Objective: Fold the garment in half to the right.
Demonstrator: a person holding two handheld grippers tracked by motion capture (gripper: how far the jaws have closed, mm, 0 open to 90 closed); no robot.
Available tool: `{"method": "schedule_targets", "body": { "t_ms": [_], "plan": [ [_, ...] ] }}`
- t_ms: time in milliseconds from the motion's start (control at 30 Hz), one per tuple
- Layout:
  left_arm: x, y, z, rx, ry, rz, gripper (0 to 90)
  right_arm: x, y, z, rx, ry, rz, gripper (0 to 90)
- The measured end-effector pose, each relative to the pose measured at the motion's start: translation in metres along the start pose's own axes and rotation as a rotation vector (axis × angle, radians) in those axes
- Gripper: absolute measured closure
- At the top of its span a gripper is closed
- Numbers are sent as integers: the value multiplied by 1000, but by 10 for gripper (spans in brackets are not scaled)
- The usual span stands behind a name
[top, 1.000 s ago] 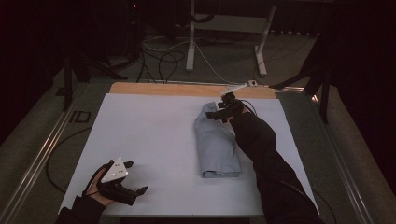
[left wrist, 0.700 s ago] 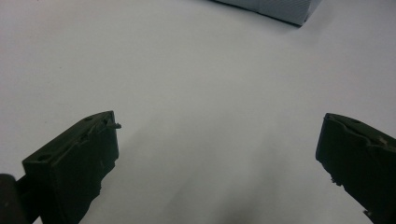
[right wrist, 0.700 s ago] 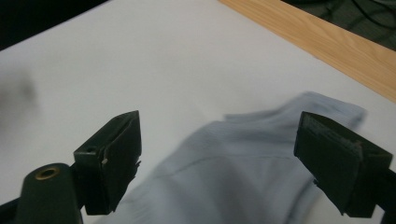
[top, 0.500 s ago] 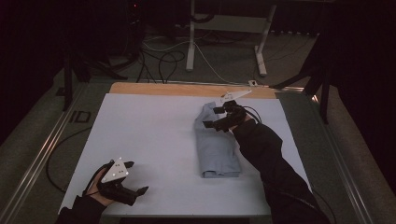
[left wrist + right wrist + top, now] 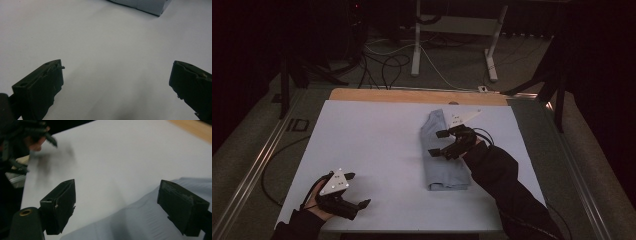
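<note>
Black right hand-held gripper gapes (empty) over folded cloth.

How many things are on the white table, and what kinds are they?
Folded grey-blue cloth: 1
Black hand-held grippers: 2, the left hand-held gripper near the front edge and the right hand-held gripper over the cloth, both with jaws apart
Total: 3 things on or over the white table

Pale blue-grey folded cloth garment: long narrow rectangle, flat on white bench, right of centre, long axis running near-to-far, far end narrower, slightly rumpled.
</note>
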State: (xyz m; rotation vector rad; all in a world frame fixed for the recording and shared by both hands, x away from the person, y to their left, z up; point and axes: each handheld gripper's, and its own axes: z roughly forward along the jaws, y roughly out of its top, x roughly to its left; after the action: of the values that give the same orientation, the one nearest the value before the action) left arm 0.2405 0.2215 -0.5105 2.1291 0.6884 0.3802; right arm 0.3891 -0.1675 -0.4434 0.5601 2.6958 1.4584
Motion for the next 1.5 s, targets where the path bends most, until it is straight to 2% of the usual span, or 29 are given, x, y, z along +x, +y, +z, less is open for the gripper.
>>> {"method": "schedule_targets", "body": {
  "t_ms": [133, 233, 267, 300, 333, 467, 500, 533, 600, 733, 800, 933, 967, 1033, 1133, 1233, 1500],
  "plan": [
    [0, 0, 0, 0, -1, 2, 6, 8, -14, 5, 11, 16, -17, 154],
    [0, 0, 0, -1, -2, -1, 6, 10, -24, 6, -12, 23, -25, 160],
    [-1, 0, 1, 0, -1, -1, 6, 11, -27, 6, -18, 20, -22, 230],
    [-1, 0, 1, 1, -1, 0, 6, 13, -32, 6, -19, 4, -38, 335],
    [-1, 0, 1, 2, -2, 2, 6, 13, -34, 6, -15, -5, -46, 352],
    [-1, 0, 1, 5, -3, 4, 6, 17, -44, 8, 16, -38, -74, 579],
    [-1, -1, 2, 8, -9, 5, 6, 20, -49, 9, 36, -53, -118, 702],
    [-1, -1, 2, 8, -9, 5, 6, 20, -50, 10, 52, -72, -133, 775],
    [-1, -1, 3, 8, -9, 3, 6, 21, -53, 11, 66, -76, -140, 878],
    [-1, -1, 2, 7, -8, 7, 6, 22, -55, 14, 98, -70, -145, 900],
    [-1, 0, 2, 6, -7, 5, 6, 24, -61, 21, 135, -61, -152, 900],
    [-2, 0, 2, 8, -9, 11, 6, 23, -66, 26, 156, -60, -140, 900],
    [-2, -1, 2, 7, -9, 9, 6, 22, -71, 30, 181, -56, -138, 900],
    [-2, -1, 2, 7, -9, 10, 6, 21, -76, 31, 191, -16, -105, 900],
    [-1, 0, 2, 10, -9, 11, 6, 27, -80, 35, 220, -1, -131, 900],
    [-2, 0, 2, 11, -12, 15, 6, 30, -80, 35, 230, -9, -138, 900],
    [-1, 0, 2, 10, -10, 11, 6, 40, -87, 32, 222, 18, -148, 900]
  ]
}}
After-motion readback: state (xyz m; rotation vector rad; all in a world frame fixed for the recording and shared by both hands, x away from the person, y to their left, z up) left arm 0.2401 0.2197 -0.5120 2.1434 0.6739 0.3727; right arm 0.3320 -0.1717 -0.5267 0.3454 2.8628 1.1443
